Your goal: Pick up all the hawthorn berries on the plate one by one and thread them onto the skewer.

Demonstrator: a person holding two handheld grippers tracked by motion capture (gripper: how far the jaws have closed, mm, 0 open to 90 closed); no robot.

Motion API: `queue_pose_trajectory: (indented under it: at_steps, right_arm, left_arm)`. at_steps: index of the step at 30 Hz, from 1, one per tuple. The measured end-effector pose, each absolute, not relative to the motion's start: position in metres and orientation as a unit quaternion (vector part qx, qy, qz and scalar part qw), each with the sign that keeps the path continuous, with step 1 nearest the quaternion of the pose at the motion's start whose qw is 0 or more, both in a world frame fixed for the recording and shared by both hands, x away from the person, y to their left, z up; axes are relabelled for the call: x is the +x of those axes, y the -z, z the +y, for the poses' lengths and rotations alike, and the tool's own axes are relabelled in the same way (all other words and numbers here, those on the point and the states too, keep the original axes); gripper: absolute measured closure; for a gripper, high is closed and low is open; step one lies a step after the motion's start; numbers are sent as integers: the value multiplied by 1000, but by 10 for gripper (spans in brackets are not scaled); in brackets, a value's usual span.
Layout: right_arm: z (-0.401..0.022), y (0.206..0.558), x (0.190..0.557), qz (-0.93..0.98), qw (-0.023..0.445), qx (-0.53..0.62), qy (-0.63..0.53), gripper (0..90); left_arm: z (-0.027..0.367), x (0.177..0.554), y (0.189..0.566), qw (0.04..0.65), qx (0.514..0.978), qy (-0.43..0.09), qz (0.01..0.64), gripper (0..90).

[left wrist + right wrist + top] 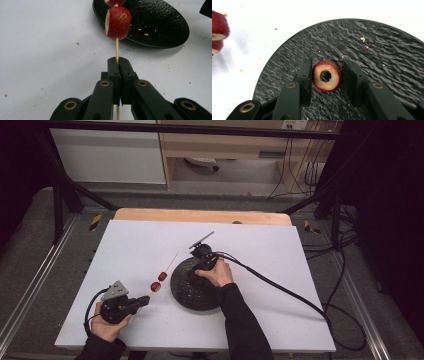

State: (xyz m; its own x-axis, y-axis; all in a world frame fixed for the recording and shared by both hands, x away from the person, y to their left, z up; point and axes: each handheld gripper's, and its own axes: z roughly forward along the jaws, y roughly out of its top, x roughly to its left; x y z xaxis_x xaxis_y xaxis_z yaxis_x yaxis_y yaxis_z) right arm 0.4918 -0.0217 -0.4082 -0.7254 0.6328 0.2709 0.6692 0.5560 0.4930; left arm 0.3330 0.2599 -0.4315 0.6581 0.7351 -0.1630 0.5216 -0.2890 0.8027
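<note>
A thin wooden skewer [117,47] carries two red fruit pieces [118,22], white at the cut side. My left gripper [118,61] is shut on the bare stick just below them. In the high view that left gripper [145,299] is level at the lower left, and the skewered pieces [159,281] hang just left of a round black plate [187,295]. Over the plate [374,57], my right gripper [327,72] points down, shut on a red-skinned fruit ring [333,81] with a hole through its pale middle. The right gripper [194,274] is under the person's hand.
Everything lies on a white board [140,240] over a wooden table. Crumbs dot the board and the plate. Thick black cables [280,287] trail from the right gripper off to the right. Dark frame bars [70,185] and floor surround the table.
</note>
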Motion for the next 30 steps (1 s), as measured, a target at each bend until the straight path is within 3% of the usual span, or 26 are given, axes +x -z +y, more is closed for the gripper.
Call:
queue_pose_trajectory:
  at_steps: [17, 30]
  right_arm:
    - [-43, 391, 473, -865, 36, -382, 322, 625]
    - [-79, 396, 450, -804, 46, -408, 429, 625]
  left_arm:
    - [253, 331, 431, 446, 795, -121, 393, 886]
    - [244, 329, 431, 446, 799, -123, 385, 886]
